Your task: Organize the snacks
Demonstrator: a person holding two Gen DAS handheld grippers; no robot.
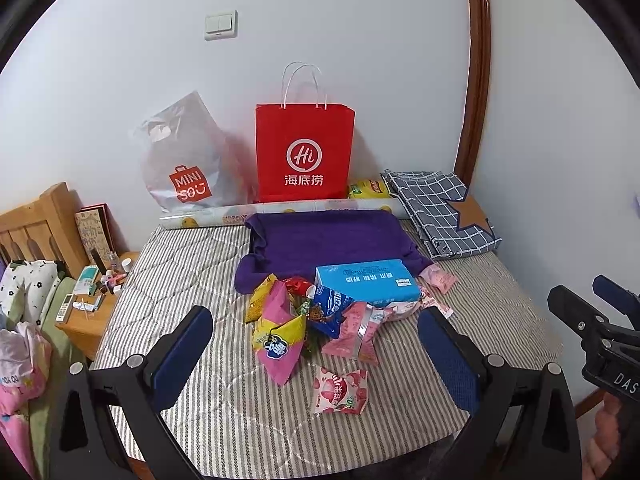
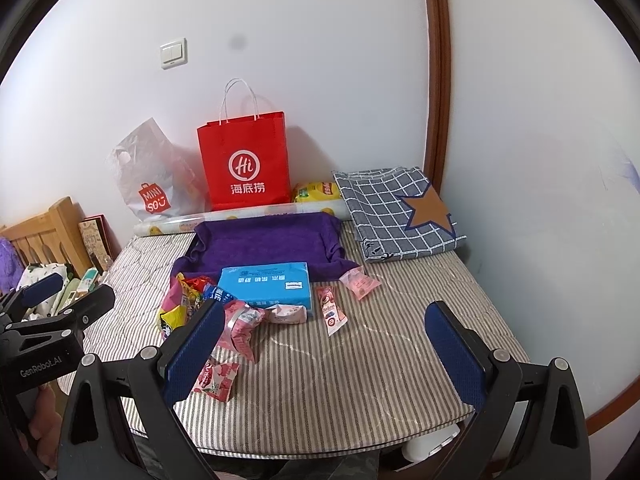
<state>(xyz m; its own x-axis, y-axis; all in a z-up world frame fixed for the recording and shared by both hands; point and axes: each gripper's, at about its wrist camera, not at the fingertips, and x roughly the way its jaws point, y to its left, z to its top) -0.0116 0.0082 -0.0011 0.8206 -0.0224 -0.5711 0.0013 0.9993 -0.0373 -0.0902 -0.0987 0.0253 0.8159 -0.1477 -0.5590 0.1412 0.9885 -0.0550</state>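
Both grippers hover with jaws wide apart and empty, the strawberry packet (image 1: 339, 390) lying nearest the left gripper (image 1: 316, 356).

Home bedroom: wooden headboard (image 1: 38, 220), cluttered nightstand (image 1: 96, 312) (toiletries, remote).

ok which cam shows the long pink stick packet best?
Right wrist: the long pink stick packet lies fully exposed beside the blue box. In the left wrist view only a sliver peeks past that box.
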